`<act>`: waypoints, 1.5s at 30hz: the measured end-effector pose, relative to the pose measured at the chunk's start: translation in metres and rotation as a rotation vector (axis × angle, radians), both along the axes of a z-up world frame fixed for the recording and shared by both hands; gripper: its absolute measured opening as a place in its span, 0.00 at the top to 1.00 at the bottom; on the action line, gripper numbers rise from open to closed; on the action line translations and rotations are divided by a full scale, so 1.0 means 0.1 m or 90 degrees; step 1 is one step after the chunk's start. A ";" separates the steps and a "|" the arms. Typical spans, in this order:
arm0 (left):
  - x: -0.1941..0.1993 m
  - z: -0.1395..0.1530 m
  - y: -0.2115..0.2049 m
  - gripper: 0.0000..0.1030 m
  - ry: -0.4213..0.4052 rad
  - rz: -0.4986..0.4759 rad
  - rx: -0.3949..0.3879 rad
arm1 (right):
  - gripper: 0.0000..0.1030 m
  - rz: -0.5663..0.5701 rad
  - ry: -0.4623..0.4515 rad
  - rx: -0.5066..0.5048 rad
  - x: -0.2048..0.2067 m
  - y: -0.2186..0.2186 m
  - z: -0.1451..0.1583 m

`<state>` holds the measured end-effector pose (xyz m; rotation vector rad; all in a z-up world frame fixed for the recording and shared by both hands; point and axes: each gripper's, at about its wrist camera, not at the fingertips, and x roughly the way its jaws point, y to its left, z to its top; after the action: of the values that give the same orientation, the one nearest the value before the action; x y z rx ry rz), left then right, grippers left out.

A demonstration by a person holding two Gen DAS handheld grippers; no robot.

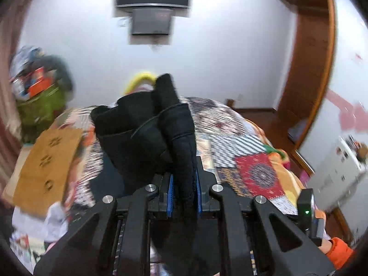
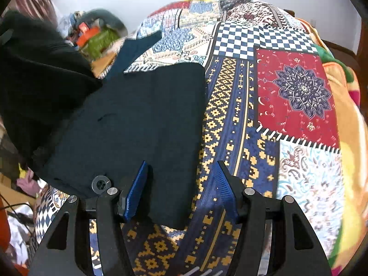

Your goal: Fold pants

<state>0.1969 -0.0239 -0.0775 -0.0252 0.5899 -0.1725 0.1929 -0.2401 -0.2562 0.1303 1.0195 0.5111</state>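
Observation:
Dark navy pants (image 2: 138,115) lie partly flat on a patchwork bedspread (image 2: 296,92). My left gripper (image 1: 184,184) is shut on a bunched fold of the pants (image 1: 149,133) and holds it lifted above the bed; that raised part shows at the left in the right wrist view (image 2: 34,76). My right gripper (image 2: 181,184) is open just above the near edge of the flat pants, its blue pads (image 2: 138,191) spread over the cloth's lower right corner. A round button (image 2: 100,183) shows near the left pad.
A brown cardboard sheet (image 1: 46,165) lies at the bed's left. A cluttered pile with green cloth (image 1: 39,96) stands beyond it. A wooden shelf unit (image 1: 308,57) is at the right, a wall screen (image 1: 151,4) ahead. An orange sleeve (image 1: 338,250) shows lower right.

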 end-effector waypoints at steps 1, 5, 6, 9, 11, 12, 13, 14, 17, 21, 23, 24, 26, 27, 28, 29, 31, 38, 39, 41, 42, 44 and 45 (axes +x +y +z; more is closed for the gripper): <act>0.08 -0.08 -0.19 0.86 0.010 -0.025 0.004 | 0.46 0.005 -0.001 0.003 -0.01 0.00 0.01; 0.26 -0.45 -0.61 0.86 0.081 -0.100 -0.010 | 0.46 0.008 -0.002 0.013 -0.08 -0.10 0.10; 0.29 -0.56 -0.69 0.86 0.104 -0.118 -0.015 | 0.46 0.005 -0.005 0.011 -0.11 -0.14 0.11; 0.31 -0.97 -0.97 0.86 0.191 -0.172 -0.017 | 0.46 -0.008 -0.006 0.014 -0.20 -0.29 0.13; 0.27 -1.19 -1.13 0.85 0.233 -0.197 0.006 | 0.46 -0.018 -0.009 0.009 -0.28 -0.39 0.16; 0.26 -1.24 -1.19 0.84 0.250 -0.207 0.021 | 0.46 -0.021 -0.012 0.001 -0.32 -0.43 0.18; 0.24 -1.31 -1.25 0.81 0.272 -0.218 0.044 | 0.46 -0.024 -0.017 -0.009 -0.36 -0.46 0.19; 0.22 -1.34 -1.31 0.78 0.281 -0.226 0.053 | 0.46 -0.025 -0.019 -0.016 -0.39 -0.48 0.20; 0.17 -1.31 -1.30 0.45 0.284 -0.243 0.059 | 0.46 -0.028 -0.022 -0.022 -0.48 -0.51 0.22; 0.15 -1.00 -1.05 0.14 0.211 -0.195 0.028 | 0.46 -0.034 -0.025 -0.018 -0.51 -0.51 0.23; 0.20 -0.84 -0.86 0.13 0.191 -0.168 0.025 | 0.46 -0.037 -0.027 -0.007 -0.50 -0.49 0.25; 0.27 -0.80 -0.79 0.12 0.182 -0.149 0.033 | 0.46 -0.036 -0.029 -0.002 -0.50 -0.47 0.27; 0.41 -0.70 -0.58 0.04 0.159 -0.091 0.073 | 0.46 -0.030 -0.036 0.004 -0.51 -0.42 0.31; 0.51 -0.68 -0.46 0.03 0.149 -0.065 0.094 | 0.46 -0.026 -0.039 0.007 -0.51 -0.39 0.33; 0.58 -0.68 -0.39 0.03 0.146 -0.053 0.103 | 0.46 -0.020 -0.042 0.010 -0.52 -0.34 0.34; 0.70 -0.70 -0.27 0.03 0.145 -0.033 0.121 | 0.46 -0.015 -0.043 0.013 -0.52 -0.31 0.35; 0.92 -0.82 -0.10 0.03 0.163 0.002 0.160 | 0.46 -0.002 -0.040 0.019 -0.52 -0.22 0.34; 1.54 -1.54 0.21 0.03 0.278 0.014 0.214 | 0.43 0.012 -0.014 0.009 -0.38 -0.01 0.17; 1.59 -1.64 0.23 0.02 0.289 0.014 0.221 | 0.43 0.015 -0.015 0.006 -0.35 0.00 0.16; 1.65 -1.86 0.26 0.00 0.298 0.036 0.262 | 0.43 0.035 -0.015 -0.002 -0.28 0.01 0.16; 1.65 -1.90 0.27 0.00 0.291 0.037 0.265 | 0.43 0.045 -0.017 -0.005 -0.24 0.01 0.17; 1.60 -1.92 0.31 0.00 0.270 0.030 0.250 | 0.43 0.058 -0.016 -0.007 -0.12 0.00 0.19; 1.59 -1.92 0.33 0.00 0.268 0.031 0.247 | 0.43 0.062 -0.015 -0.007 -0.06 -0.01 0.19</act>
<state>0.3562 0.0090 -0.2699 0.3068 1.0337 -0.0015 0.1870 -0.2408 -0.2368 0.0645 1.0096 0.5948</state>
